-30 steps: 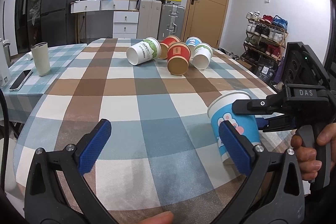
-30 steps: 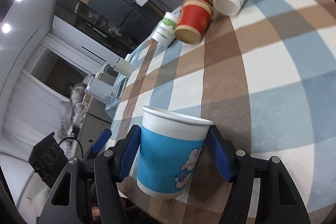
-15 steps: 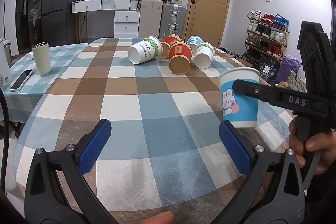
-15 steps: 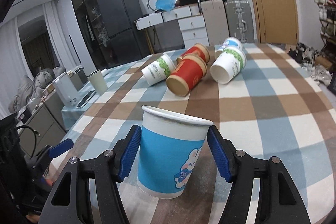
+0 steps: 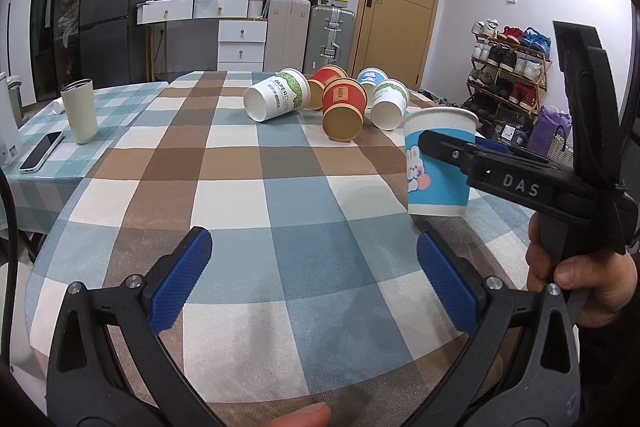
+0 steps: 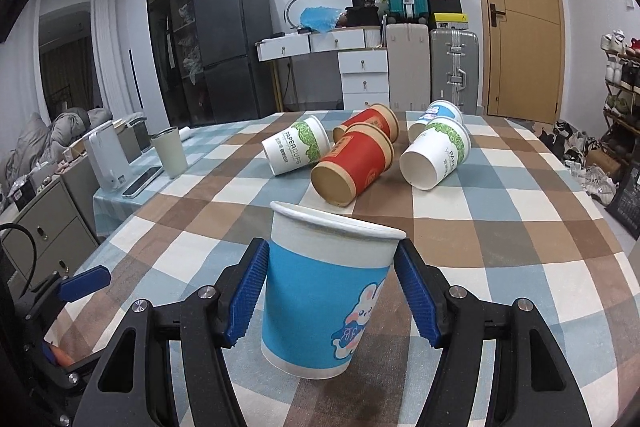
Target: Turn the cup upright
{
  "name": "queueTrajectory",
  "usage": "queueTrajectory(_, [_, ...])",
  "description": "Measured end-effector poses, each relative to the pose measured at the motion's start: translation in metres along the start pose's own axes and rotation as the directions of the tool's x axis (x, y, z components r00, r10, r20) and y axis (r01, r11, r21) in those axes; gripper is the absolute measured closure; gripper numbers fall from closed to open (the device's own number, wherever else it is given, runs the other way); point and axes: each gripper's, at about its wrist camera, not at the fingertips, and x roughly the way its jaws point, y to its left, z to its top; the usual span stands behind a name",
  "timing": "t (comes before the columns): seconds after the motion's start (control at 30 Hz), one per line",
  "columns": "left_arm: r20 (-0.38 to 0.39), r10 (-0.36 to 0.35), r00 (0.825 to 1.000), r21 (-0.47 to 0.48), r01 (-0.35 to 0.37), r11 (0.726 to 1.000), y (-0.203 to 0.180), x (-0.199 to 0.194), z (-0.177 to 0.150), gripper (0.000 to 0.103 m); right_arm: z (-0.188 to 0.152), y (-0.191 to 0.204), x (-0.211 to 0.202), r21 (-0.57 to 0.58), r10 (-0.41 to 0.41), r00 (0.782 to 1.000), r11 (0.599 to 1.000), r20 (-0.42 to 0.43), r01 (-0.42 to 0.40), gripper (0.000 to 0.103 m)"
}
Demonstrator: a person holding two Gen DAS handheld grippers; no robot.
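Note:
My right gripper [image 6: 332, 291] is shut on a blue and white rabbit-print paper cup [image 6: 320, 295], held upright with its mouth up, its base at or just above the checked tablecloth. In the left wrist view the same cup [image 5: 436, 171] shows at the right, clamped by the right gripper [image 5: 460, 155]. My left gripper [image 5: 312, 283] is open and empty, low over the near part of the table. Several other paper cups lie on their sides further back: a white and green one [image 5: 276, 99], a red one [image 5: 344, 111], another white and green one [image 5: 388, 103].
A beige tumbler [image 5: 80, 111] and a phone [image 5: 40, 151] sit at the table's left side. A white kettle [image 6: 108, 159] stands beside them. The table's right edge runs close to the held cup. Drawers, suitcases and a shoe rack stand behind.
The right gripper has turned the rabbit cup from tilted to upright and lowered it toward the table. The left gripper has stayed open and still.

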Motion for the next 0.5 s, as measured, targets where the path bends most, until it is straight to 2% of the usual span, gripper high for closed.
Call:
queueTrajectory(0.37, [0.003,0.000,1.000,0.004,0.000,1.000,0.000,0.000,0.000,0.001,-0.018,0.009,-0.020,-0.087,0.054,0.999,0.995,0.005,-0.053,0.037])
queueTrajectory(0.5, [0.002,0.001,1.000,0.004,-0.001,1.000,-0.001,0.000,0.000,0.001,-0.030,0.014,-0.030,-0.138,0.078,0.997,0.988,0.031,-0.073,0.037])
